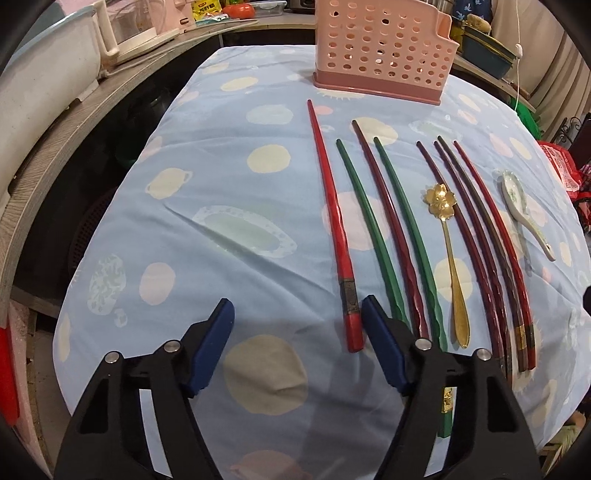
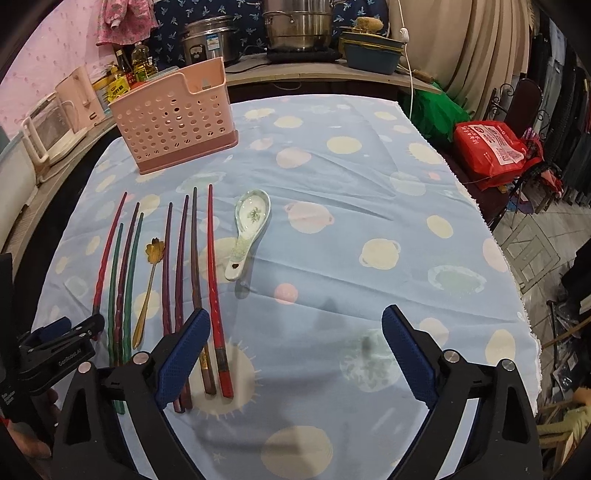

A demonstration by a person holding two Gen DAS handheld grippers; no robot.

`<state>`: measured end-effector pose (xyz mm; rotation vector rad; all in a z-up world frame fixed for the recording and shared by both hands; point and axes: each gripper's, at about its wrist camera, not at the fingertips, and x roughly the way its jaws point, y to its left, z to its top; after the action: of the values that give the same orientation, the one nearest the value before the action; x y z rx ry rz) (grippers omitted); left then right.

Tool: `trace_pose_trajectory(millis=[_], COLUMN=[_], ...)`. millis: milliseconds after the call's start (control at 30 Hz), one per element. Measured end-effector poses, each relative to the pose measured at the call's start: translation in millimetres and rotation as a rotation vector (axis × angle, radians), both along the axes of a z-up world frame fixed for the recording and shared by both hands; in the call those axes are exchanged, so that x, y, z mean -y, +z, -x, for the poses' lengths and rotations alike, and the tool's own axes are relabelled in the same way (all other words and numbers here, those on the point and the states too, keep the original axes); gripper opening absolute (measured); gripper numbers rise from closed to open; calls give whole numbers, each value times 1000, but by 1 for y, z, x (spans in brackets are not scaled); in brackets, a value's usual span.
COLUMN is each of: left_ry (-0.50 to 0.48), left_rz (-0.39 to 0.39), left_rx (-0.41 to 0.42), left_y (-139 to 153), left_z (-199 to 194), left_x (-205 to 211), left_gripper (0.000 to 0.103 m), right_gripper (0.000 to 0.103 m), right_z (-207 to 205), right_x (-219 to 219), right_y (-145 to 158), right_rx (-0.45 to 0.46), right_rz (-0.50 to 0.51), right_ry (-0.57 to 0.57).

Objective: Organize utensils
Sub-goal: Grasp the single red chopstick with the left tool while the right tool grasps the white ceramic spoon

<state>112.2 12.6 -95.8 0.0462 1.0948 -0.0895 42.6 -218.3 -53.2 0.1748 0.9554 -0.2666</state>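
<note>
Both hand-held grippers are hovering spread and empty over the counter (image 2: 369, 177). Left hand-held gripper (image 1: 297, 314) is sitting just beside the butt of the red chopstick (image 1: 330, 206), likely first pick. To do it well: be closing on the thick decorated end, lifting level, then dropping tip-down into the pink holder (image 1: 384, 48) at 12 o'clock.

Right hand-held gripper (image 2: 293, 328) is hanging over bare cloth, with its left pad overlapping the dark red chopsticks (image 2: 181, 258).

Also lying in a row: green chopsticks (image 1: 369, 236), gold flower spoon (image 1: 448, 254), ceramic spoon (image 2: 247, 229) at about 11 o'clock of the right gripper.

Obstacles: chopsticks are lying close together, so neighbours could get dragged. Path to the holder looks open. Pots (image 2: 295, 26) and kettle (image 2: 55, 122) are standing well apart behind.
</note>
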Motion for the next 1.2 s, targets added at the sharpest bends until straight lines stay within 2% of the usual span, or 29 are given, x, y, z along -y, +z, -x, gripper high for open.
trace_pose_trajectory(millis=[133,300,400,467,567,867,1200], left_ry=[-17,-21,-25,-27,-27,-31,-33], left_rz=[30,71,92,91,93,97,100], left_rx=[-4,-18,-26,-25,-25,-23,-11], left_y=[2,4,3,3,2,2,1], left_z=[-5,-7,-8,-8,-9,-7,-5], left_x=[-1,-6,-8,-8,-9,-8,-9], left_gripper=[46,14,12,12,12,12,12], right_gripper=[79,60,46,31,18,12,11], right_z=[-13,-35,-47,-55,-66,-76,-76], right_x=[2,3,3,7,12,14,0], right_y=[-3,-8,-10,-15,-25,-46,-52], right_rx=[1,7,15,15,-1,-42,-41], right_rz=[-43,-116,-152,-189,-250,-272,-252], right_ry=[3,20,26,24,11,1,36])
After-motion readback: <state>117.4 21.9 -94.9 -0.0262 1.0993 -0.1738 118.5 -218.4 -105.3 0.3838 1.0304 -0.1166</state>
